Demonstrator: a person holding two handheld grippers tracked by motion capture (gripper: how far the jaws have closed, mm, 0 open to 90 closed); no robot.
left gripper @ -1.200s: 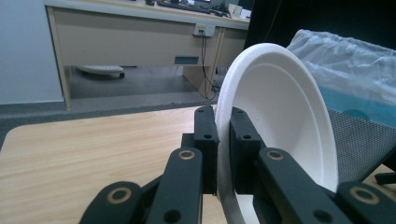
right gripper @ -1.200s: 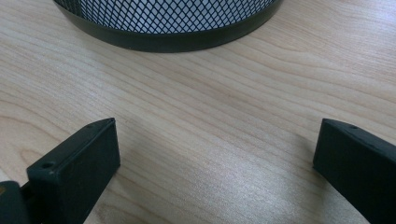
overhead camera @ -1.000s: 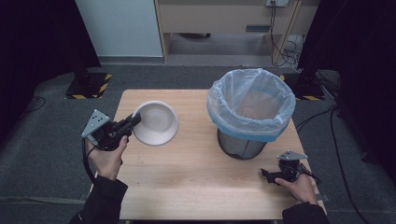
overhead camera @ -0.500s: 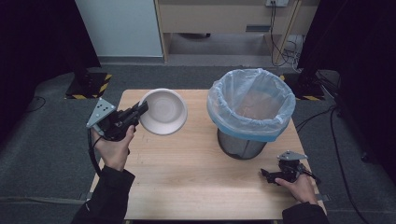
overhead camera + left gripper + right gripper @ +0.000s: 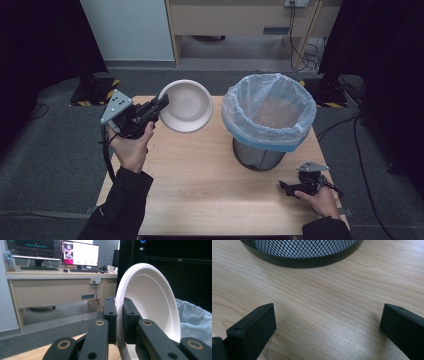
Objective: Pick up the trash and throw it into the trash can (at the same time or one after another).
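Observation:
A white foam bowl (image 5: 186, 106) hangs in the air over the table's far left, tilted on edge with its hollow facing the camera. My left gripper (image 5: 161, 106) is shut on its rim. In the left gripper view the two jaws pinch the bowl (image 5: 150, 305) rim at my left gripper (image 5: 119, 315), and the bin liner shows beyond. A black mesh bin (image 5: 260, 152) lined with a pale blue bag (image 5: 269, 107) stands at the table's right. My right gripper (image 5: 286, 187) rests low near the front right corner, jaws spread wide over bare wood; my right gripper (image 5: 327, 322) holds nothing.
The wooden table (image 5: 200, 190) stretches between both hands. The bin's mesh base (image 5: 302, 250) sits just ahead of the right jaws. Beyond the table are a desk with monitors (image 5: 57, 252), cables and dark floor.
My left gripper has lifted the bowl off the table and carried it up and toward the bin, tipping it further upright. The right hand has kept still.

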